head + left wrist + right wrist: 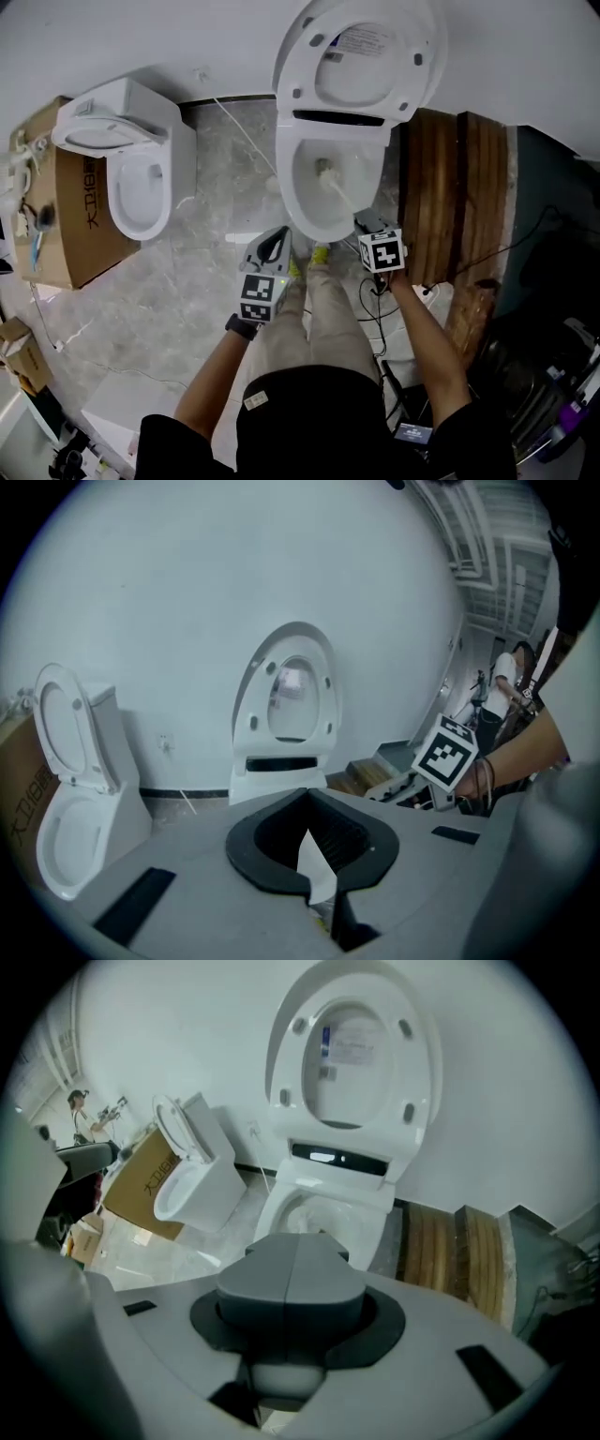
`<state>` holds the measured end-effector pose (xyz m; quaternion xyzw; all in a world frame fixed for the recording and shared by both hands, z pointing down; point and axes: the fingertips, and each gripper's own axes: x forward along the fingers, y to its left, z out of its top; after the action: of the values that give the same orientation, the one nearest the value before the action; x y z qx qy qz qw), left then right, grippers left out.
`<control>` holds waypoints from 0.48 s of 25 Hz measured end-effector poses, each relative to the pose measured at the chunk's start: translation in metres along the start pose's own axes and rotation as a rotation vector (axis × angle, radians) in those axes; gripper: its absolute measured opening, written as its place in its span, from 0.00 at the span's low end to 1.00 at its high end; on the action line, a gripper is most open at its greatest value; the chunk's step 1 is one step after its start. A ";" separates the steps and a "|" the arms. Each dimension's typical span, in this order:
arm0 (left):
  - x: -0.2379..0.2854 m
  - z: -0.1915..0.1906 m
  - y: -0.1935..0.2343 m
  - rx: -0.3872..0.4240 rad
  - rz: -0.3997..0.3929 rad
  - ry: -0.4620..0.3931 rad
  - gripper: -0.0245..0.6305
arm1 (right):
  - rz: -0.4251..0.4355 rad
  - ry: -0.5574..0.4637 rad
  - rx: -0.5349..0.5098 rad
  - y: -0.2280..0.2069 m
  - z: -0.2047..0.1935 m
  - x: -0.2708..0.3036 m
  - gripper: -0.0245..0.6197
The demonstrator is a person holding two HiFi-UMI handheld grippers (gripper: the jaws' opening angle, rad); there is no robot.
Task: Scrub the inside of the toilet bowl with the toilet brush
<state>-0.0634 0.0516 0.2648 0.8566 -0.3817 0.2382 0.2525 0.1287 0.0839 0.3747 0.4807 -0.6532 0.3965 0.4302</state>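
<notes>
Far left of the toilet (286, 183) sits a cardboard box (70, 230), w/ a 2nd toilet (173, 150) just beside it, seat up. The left claw (274, 246) hangs just off the toilet's front rim, on its left side. It's released, w/ nothing btwn its jaws. The toilet's lid (361, 56) stands up against the wall. The brush (327, 173) is inside the bowl, head low near the bottom, handle slanting up & right to the rim. The right claw (364, 223), at the toilet's front right, is clenched on that handle. Wood planks (450, 187) lie on the floor right of the toilet.
</notes>
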 end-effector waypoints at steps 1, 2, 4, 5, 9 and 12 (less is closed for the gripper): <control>-0.011 0.013 -0.003 0.012 -0.005 -0.015 0.06 | -0.001 -0.030 0.030 0.005 0.002 -0.020 0.29; -0.021 0.026 -0.005 0.019 -0.009 -0.033 0.06 | -0.003 -0.059 0.066 0.010 0.003 -0.040 0.29; -0.044 0.049 -0.008 0.017 -0.017 -0.076 0.06 | -0.002 -0.114 0.136 0.020 0.004 -0.075 0.29; -0.056 0.059 -0.009 0.018 -0.021 -0.099 0.06 | -0.002 -0.142 0.164 0.026 0.004 -0.092 0.29; -0.102 0.085 -0.016 0.073 -0.040 -0.158 0.06 | -0.017 -0.246 0.216 0.049 -0.001 -0.159 0.29; -0.129 0.101 -0.025 0.149 -0.057 -0.193 0.06 | -0.037 -0.334 0.223 0.062 0.001 -0.208 0.29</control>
<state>-0.0992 0.0724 0.1047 0.9024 -0.3609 0.1752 0.1571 0.1033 0.1563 0.1720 0.5965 -0.6585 0.3731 0.2672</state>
